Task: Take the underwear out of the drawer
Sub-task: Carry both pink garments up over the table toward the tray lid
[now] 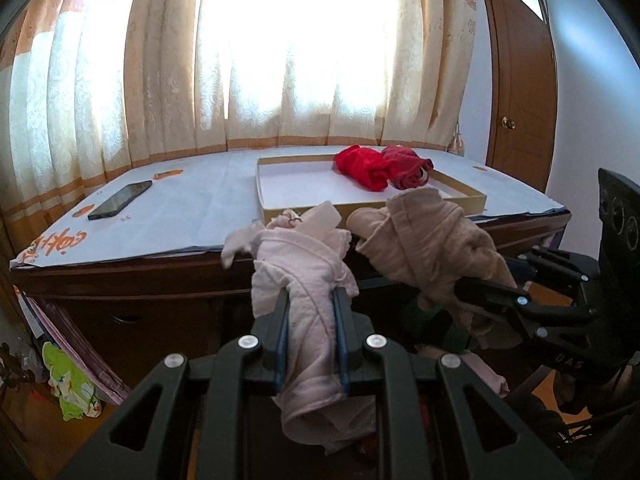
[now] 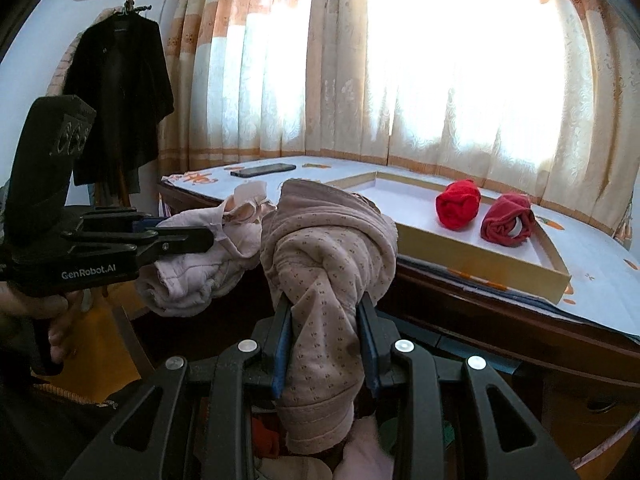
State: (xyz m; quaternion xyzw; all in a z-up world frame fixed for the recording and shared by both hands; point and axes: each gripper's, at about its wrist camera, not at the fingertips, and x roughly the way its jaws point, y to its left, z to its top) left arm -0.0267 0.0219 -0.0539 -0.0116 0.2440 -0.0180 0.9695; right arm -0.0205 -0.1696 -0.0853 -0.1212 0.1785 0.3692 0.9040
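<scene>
The drawer itself stays out of sight behind the left tongs (image 1: 312, 320) and right tongs (image 2: 326, 332), whose frames are cut off by the bottom edges. Bunched pale pink underwear (image 1: 308, 280) and dotted beige underwear (image 2: 328, 264) hide the blue pads. Below the dotted beige underwear, a jumble of cloth (image 2: 360, 452) is blurred beyond telling. Glare whites out the window behind the curtain (image 1: 168, 80).

We see two rolled garments (image 2: 486, 214) lying side by side in a shallow box (image 2: 480, 270) on the table (image 1: 192, 216), a phone (image 1: 120, 199) to its left, curtains (image 1: 168, 80) behind.
</scene>
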